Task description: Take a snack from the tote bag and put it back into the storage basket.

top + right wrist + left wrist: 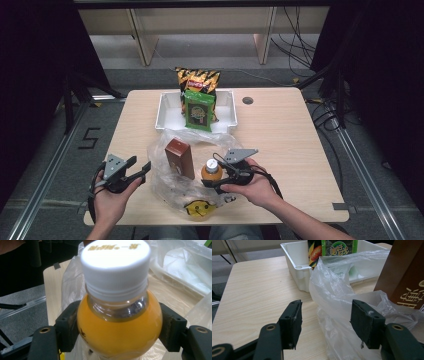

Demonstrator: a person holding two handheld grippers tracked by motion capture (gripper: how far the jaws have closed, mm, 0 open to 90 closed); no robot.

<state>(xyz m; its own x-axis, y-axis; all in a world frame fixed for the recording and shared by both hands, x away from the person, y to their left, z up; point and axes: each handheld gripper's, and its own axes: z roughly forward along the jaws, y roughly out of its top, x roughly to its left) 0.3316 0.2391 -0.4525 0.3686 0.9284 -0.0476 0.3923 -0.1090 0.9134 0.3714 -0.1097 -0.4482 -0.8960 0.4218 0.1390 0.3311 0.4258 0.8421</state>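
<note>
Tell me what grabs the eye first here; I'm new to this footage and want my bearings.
The orange juice bottle with its white cap stands out, clamped in the right hand-held gripper near the table's front edge. Beside it a brown carton stands upright on a crumpled clear plastic bag. Farther back, a white tray holds two snack packets, green before black-and-yellow.

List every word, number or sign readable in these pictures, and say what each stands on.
"5": black mark on the grey floor left of the table.
Green packet in the white tray: Chinese characters, cut off, not readable for sure.
Brown box: gold Chinese characters, partly cut off.
Bottle cap: gold print, blurred, unreadable.
Orange-and-black snack bag: red logo, too small to read.
</note>
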